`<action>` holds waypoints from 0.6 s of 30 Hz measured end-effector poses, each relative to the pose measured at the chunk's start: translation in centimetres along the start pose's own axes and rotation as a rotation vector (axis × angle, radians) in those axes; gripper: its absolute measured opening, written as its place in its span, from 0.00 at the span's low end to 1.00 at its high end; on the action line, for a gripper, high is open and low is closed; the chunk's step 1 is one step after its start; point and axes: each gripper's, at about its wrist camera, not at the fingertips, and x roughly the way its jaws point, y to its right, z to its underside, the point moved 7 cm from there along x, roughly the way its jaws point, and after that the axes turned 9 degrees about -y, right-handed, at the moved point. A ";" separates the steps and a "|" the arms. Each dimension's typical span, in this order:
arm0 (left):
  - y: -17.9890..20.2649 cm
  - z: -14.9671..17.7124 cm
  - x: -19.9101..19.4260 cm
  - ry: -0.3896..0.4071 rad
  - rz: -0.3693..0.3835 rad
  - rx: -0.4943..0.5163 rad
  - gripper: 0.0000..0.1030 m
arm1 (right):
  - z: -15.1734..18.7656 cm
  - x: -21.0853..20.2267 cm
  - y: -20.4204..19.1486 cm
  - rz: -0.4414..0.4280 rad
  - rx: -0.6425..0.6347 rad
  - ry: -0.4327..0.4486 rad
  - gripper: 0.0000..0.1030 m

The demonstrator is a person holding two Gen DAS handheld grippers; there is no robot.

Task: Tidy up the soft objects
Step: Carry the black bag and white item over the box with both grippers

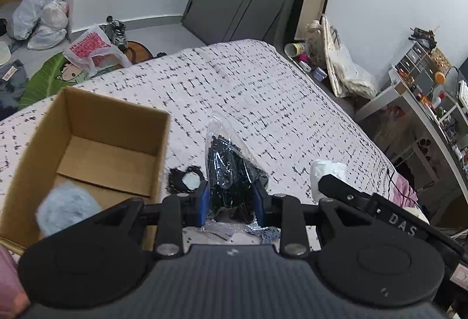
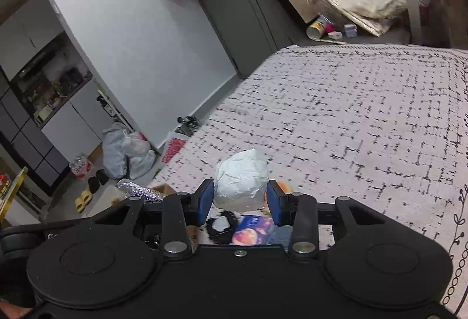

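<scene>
My left gripper [image 1: 232, 203] is shut on a clear plastic bag of black fabric [image 1: 231, 161], held just above the bed. An open cardboard box [image 1: 87, 143] stands on the bed to its left, with a pale blue fluffy ball [image 1: 68, 210] inside. A black lace piece [image 1: 185, 180] lies beside the box. My right gripper [image 2: 239, 202] is shut on a white crumpled soft bundle [image 2: 241, 180] above the bed. The bundle [image 1: 327, 172] and the right gripper's body [image 1: 380, 213] show in the left wrist view. The black lace piece [image 2: 220, 224] lies below the right gripper.
The bed has a white cover with a black dash pattern [image 2: 351, 114]. A colourful printed item [image 2: 254, 232] lies under the right gripper. Plastic bags [image 1: 41, 14] sit on the floor past the bed. A cluttered desk [image 1: 433, 102] stands at the right.
</scene>
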 end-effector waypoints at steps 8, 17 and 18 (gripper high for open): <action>-2.4 -0.9 -1.9 0.007 -0.017 -0.003 0.28 | 0.2 -0.4 -3.4 -0.024 -0.049 0.018 0.38; -5.2 -1.8 -3.7 0.022 -0.042 0.001 0.29 | 0.8 0.2 -6.1 -0.040 -0.079 0.014 0.38; -5.6 -1.9 -3.9 0.024 -0.045 -0.001 0.29 | 1.0 0.3 -6.5 -0.043 -0.085 0.010 0.38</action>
